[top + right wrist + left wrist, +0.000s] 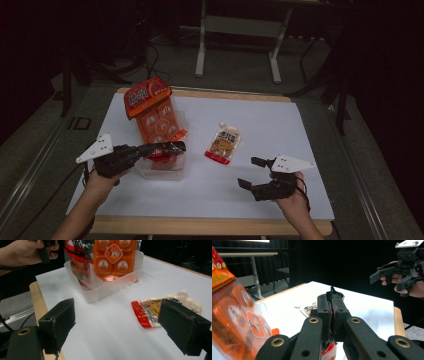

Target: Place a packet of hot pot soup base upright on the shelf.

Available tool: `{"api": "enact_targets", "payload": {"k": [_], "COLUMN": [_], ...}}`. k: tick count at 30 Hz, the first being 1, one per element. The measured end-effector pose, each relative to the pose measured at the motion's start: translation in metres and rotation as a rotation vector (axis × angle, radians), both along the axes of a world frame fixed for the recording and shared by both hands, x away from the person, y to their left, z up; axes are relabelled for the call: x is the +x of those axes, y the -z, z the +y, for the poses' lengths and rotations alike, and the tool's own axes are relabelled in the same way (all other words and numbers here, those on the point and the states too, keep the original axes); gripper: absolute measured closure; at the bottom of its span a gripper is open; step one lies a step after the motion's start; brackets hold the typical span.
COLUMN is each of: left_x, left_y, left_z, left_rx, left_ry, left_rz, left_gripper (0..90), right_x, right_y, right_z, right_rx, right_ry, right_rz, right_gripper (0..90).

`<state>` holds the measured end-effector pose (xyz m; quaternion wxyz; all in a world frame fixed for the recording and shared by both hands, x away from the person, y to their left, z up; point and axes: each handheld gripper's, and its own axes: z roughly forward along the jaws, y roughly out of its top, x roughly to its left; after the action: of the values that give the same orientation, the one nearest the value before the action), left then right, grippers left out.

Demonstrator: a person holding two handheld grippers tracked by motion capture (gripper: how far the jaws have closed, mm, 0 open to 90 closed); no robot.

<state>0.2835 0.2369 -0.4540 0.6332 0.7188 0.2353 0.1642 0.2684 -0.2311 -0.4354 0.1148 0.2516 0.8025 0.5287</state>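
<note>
Black-and-red packet (pixel 167 148) sits clamped between the shut jaws of the left gripper (pixel 172 147), just above the clear plastic tub (pixel 165 172) directly ahead of that gripper. The left gripper view shows the packet's dark crinkled edge (pixel 331 296) poking out past the pads, its print unreadable there. An orange snack bag (pixel 152 112) stands upright in the tub just beyond the gripper's tips; the right gripper view alone shows a "3" and a clock face on its diamond label (pixel 114 253). The right gripper (pixel 251 172) hangs with jaws spread wide, holding nothing, a flat pouch (pixel 160 308) with red ends lying on the white table (pixel 280 125) just ahead of it; its writing is too small to read.
</note>
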Motion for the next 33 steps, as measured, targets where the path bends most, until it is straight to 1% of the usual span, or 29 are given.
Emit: {"api": "enact_targets", "payload": {"k": [1,2,3,4,5,8,11,12,13,16,17,18,22,23,24,25,28,29,30,31,32,33], "left_x": [0.000,0.000,0.000,0.000,0.001,0.001,0.002,0.003,0.004,0.004,0.004,0.004,0.003,0.003,0.003,0.003,0.002,0.002,0.002,0.002,0.002,0.003], "left_y": [0.005,0.005,0.009,0.009,0.014,0.018,0.022,0.023,0.025,0.025,0.025,0.025,0.024,0.023,0.023,0.022,0.020,0.017,0.017,0.013,0.013,0.008], "left_z": [-0.001,-0.001,-0.001,-0.001,-0.002,-0.002,0.001,0.003,0.007,0.009,0.010,0.010,0.011,0.011,0.011,0.011,0.011,0.011,0.011,0.010,0.010,0.009], "left_rx": [0.001,0.001,0.007,0.007,0.013,0.021,-0.001,-0.006,-0.007,0.001,0.014,0.014,0.041,0.041,0.041,0.034,0.032,0.020,0.020,-0.005,-0.005,-0.038], "left_ry": [0.002,0.002,0.001,0.001,0.002,-0.001,-0.007,-0.010,-0.015,-0.015,-0.020,-0.020,-0.043,-0.057,-0.057,-0.068,-0.074,-0.093,-0.093,-0.098,-0.098,-0.079], "left_rz": [0.007,0.007,0.015,0.015,0.025,0.032,0.043,0.051,0.063,0.067,0.069,0.069,0.056,0.070,0.070,0.081,0.071,0.065,0.065,0.088,0.088,0.138], "left_gripper": [87.8,87.8,87.8,87.7,87.7,87.6,87.5,87.5,87.4,87.0,86.7,86.3,84.3,82.9,82.0,80.0,73.5,66.3,61.3,56.6,48.4,39.2], "right_x": [0.000,0.000,0.001,0.001,0.001,0.001,0.001,0.001,0.002,0.002,0.001,0.001,0.002,0.002,0.002,0.001,0.001,0.001,0.001,0.001,0.001,0.002], "right_y": [0.000,0.000,0.000,0.000,0.001,0.001,0.002,0.002,0.001,0.001,0.001,0.001,0.001,0.000,0.000,0.000,0.000,0.000,0.000,-0.001,-0.001,-0.001], "right_z": [0.000,0.000,0.000,0.000,0.001,0.001,0.001,0.001,0.000,0.000,0.000,0.000,0.000,0.001,0.001,0.001,0.001,0.001,0.001,0.001,0.001,0.000], "right_rx": [-0.003,-0.003,-0.004,-0.004,-0.004,-0.004,0.000,0.000,-0.002,-0.007,-0.005,-0.005,-0.006,-0.010,-0.010,-0.014,-0.017,-0.019,-0.019,-0.023,-0.023,-0.016], "right_ry": [-0.003,-0.003,-0.006,-0.006,-0.014,-0.026,-0.028,-0.028,-0.026,-0.026,-0.027,-0.027,-0.025,-0.022,-0.022,-0.022,-0.028,-0.026,-0.026,-0.024,-0.024,-0.024], "right_rz": [0.002,0.002,0.000,0.000,0.002,-0.001,0.003,0.003,0.013,0.003,-0.005,-0.005,-0.008,-0.007,-0.007,-0.008,-0.009,-0.013,-0.013,-0.018,-0.018,-0.017], "right_gripper": [14.2,14.2,14.2,14.2,14.2,14.4,14.3,14.3,14.3,14.4,14.3,14.3,14.3,14.0,14.0,14.0,13.9,13.9,13.9,13.8,13.8,13.2]}}
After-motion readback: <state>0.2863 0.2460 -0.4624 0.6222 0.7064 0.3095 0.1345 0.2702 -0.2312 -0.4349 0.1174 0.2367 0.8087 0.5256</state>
